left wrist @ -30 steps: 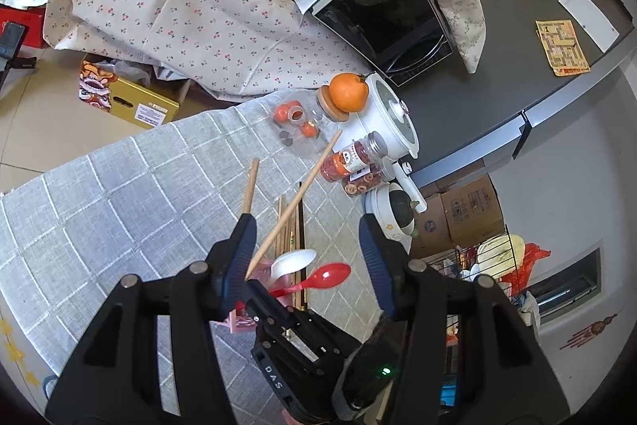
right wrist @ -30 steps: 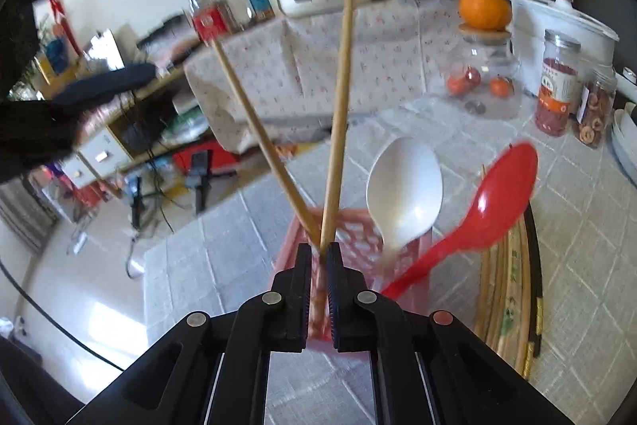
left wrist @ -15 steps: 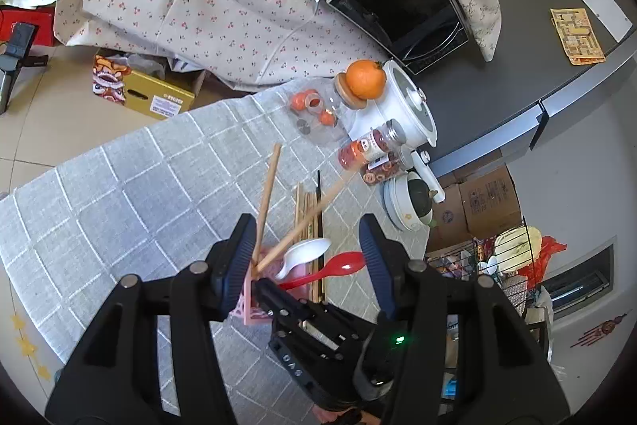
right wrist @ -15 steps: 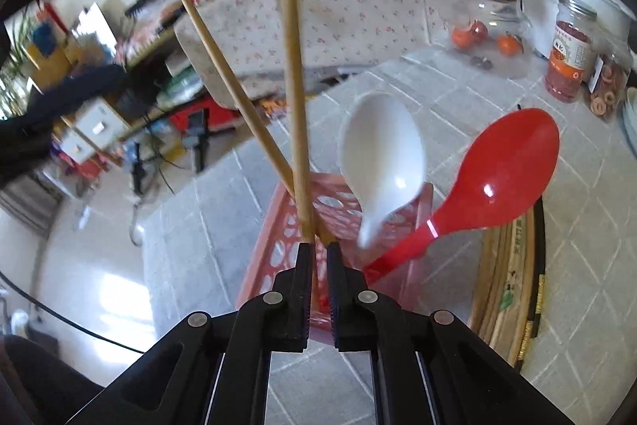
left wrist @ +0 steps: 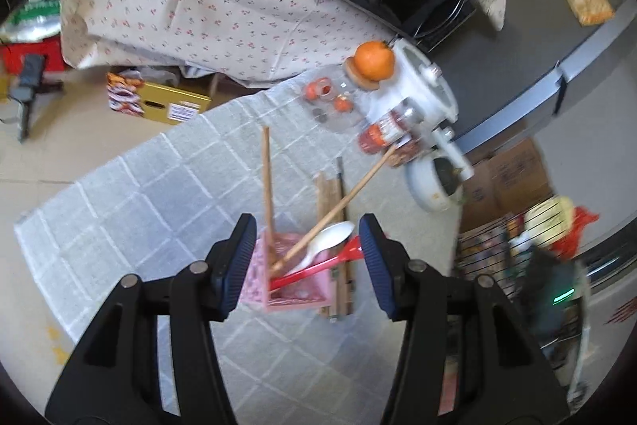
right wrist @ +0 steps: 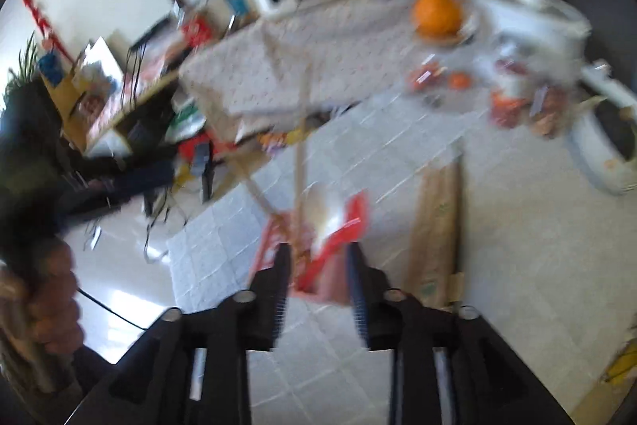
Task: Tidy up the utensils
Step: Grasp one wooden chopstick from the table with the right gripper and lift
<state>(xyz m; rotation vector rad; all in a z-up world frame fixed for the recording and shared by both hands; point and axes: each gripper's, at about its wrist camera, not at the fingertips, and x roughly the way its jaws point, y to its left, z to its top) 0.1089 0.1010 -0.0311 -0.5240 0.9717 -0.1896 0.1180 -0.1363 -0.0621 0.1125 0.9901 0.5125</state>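
Across the right wrist view everything is smeared by motion blur, so edges are hard to read: the right gripper (right wrist: pixel 316 275) shows its jaws spread apart with nothing between them, and the pink basket (right wrist: pixel 278 249) sits just beyond the fingertips at 12 o'clock. At 8 o'clock of that view a hand (right wrist: pixel 51 305) is partly cut off by the frame edge.

From the left wrist view the scene is sharper. The left gripper (left wrist: pixel 304 249) hangs above the table with its jaws released wide, holding nothing; its black arms hide the near strip of the checked tablecloth (left wrist: pixel 139 210). The basket stands between the 2 blue pads. It holds 2 wooden chopsticks: 1 chopstick (left wrist: pixel 267 186) leans toward 12 o'clock, the other chopstick (left wrist: pixel 342 206) tilts toward 1 o'clock. A white spoon (left wrist: pixel 326 239) and a red spoon (left wrist: pixel 318 265) also rest inside, bowls pointing toward 2 o'clock.

Just beside the basket at 3 o'clock a bundle of chopsticks (left wrist: pixel 332 202) lies flat on the cloth, its near end partly hidden behind the basket. Farther off at 1 o'clock stand a clear jar (left wrist: pixel 334 98) with an orange (left wrist: pixel 374 60) on its lid, a red spice jar (left wrist: pixel 388 132) and a white cooker (left wrist: pixel 428 94).
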